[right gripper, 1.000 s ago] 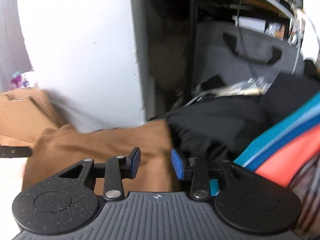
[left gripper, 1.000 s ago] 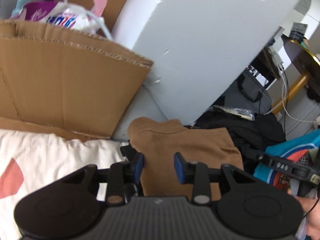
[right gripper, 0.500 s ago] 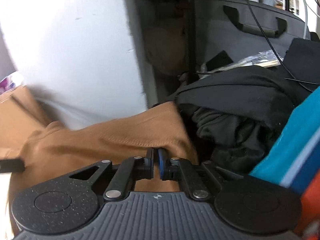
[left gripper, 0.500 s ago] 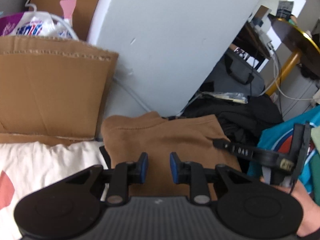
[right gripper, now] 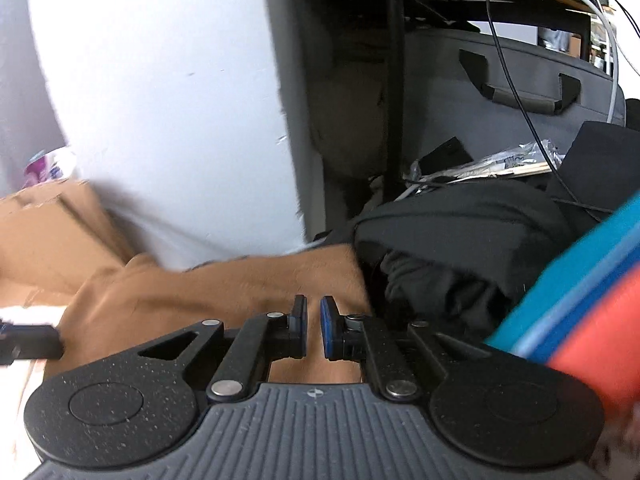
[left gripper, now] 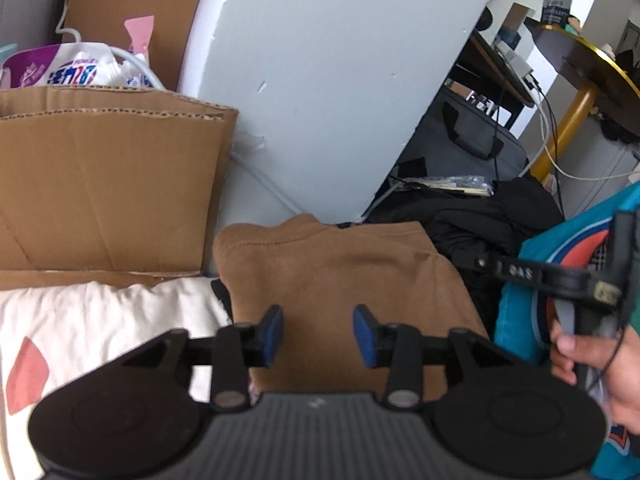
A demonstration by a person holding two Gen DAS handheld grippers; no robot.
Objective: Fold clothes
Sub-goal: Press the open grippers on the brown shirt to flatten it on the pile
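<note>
Two grippers are working over a brown garment lying folded on the surface.

A white panel (left gripper: 332,80) is standing at 12 o'clock, a cardboard box (left gripper: 104,184) at 9 o'clock. The brown garment (left gripper: 340,280) is lying in the middle, black clothes (left gripper: 480,220) at its 2 o'clock. The left gripper (left gripper: 318,334) is hovering with jaws spread wide; the right gripper (right gripper: 314,322) is showing jaws nearly together, a narrow gap between them, not pinching anything visible.

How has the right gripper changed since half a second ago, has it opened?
Yes. The right gripper, then nearly pinched on the brown garment, has parted slightly; a narrow gap shows, and it sits a little lower against the white panel.
</note>
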